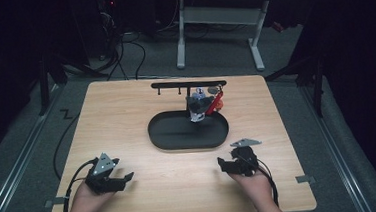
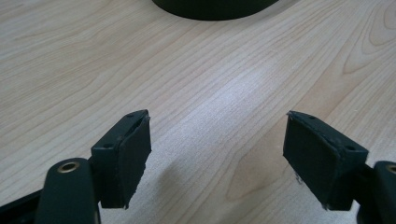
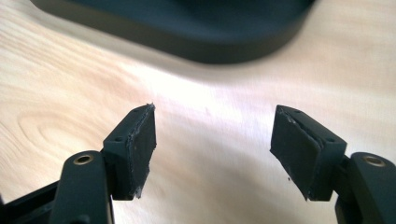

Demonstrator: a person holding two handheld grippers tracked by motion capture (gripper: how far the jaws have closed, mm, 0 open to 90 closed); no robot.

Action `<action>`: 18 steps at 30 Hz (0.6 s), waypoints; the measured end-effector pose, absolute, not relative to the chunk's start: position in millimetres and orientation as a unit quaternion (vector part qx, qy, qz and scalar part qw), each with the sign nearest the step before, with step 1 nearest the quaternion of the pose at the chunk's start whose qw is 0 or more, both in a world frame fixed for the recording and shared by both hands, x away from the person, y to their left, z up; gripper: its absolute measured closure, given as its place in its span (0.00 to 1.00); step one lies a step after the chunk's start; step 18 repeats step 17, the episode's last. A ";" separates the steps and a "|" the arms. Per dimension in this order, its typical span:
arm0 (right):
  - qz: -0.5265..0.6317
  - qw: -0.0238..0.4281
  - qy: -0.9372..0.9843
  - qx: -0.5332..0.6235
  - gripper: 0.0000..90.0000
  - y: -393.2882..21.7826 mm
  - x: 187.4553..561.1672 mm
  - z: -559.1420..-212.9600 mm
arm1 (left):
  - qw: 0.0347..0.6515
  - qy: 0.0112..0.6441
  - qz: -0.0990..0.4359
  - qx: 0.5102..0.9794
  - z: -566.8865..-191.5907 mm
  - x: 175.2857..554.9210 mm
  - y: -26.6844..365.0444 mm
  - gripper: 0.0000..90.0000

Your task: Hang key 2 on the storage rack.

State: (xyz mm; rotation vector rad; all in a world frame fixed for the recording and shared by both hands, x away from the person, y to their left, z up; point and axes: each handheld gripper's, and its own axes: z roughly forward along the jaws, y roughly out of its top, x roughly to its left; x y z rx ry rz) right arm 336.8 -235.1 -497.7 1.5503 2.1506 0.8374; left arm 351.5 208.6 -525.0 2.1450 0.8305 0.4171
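Observation:
A black oval tray (image 1: 154, 134) lies at the middle of the wooden table (image 1: 126, 105). From its far side rises a black rack (image 1: 188, 84) with small hooks along its bar. A cluster of small items (image 1: 199, 106), black, grey and white, hangs from the rack beside a red piece (image 1: 217, 102). My left gripper (image 1: 126, 180) rests near the front left of the table, open and empty (image 2: 217, 149). My right gripper (image 1: 222, 163) sits at the front right, just below the tray's near rim (image 3: 187, 37). It is open with nothing between its pads (image 3: 212, 144).
The tray's edge (image 2: 215, 8) shows at the top of the left gripper view. A white-legged desk (image 1: 218, 28) and cables (image 1: 122, 50) stand on the floor beyond the table. Bare wood lies between the two grippers.

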 end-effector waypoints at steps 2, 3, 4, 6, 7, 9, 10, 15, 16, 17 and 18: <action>0.307 0.183 0.754 0.551 0.34 -241.9 324.2 -507.6 | 0.392 0.327 0.163 0.844 -526.1 351.4 208.0 0.26; 0.316 0.188 0.751 0.548 0.34 -245.1 318.1 -511.7 | 0.394 0.327 0.162 0.844 -526.5 351.3 207.8 0.26; 0.323 0.191 0.748 0.548 0.33 -247.1 311.7 -514.9 | 0.395 0.328 0.160 0.843 -526.9 351.0 207.5 0.26; 0.338 0.205 0.740 0.544 0.33 -249.9 298.2 -518.6 | 0.396 0.329 0.158 0.843 -527.8 350.5 206.8 0.26; 0.349 0.215 0.732 0.544 0.32 -250.8 290.0 -520.1 | 0.396 0.329 0.157 0.843 -528.1 350.3 206.4 0.26; 0.376 0.234 0.718 0.538 0.35 -254.2 273.7 -524.4 | 0.398 0.331 0.156 0.841 -528.5 349.9 205.1 0.26; 0.381 0.228 0.718 0.536 0.32 -255.8 270.9 -520.7 | 0.399 0.331 0.157 0.840 -528.5 349.8 204.4 0.26; 0.416 0.251 0.687 0.540 0.29 -266.7 266.3 -507.8 | 0.400 0.331 0.161 0.839 -528.6 348.2 199.8 0.26; 0.420 0.246 0.684 0.543 0.29 -267.6 267.0 -508.3 | 0.401 0.331 0.161 0.839 -528.7 347.8 199.0 0.26; 0.419 0.245 0.684 0.544 0.29 -267.4 267.5 -509.0 | 0.401 0.331 0.161 0.839 -528.7 347.8 199.0 0.26; 0.419 0.245 0.684 0.544 0.29 -267.4 267.5 -509.0 | 0.401 0.331 0.161 0.839 -528.7 347.8 199.0 0.26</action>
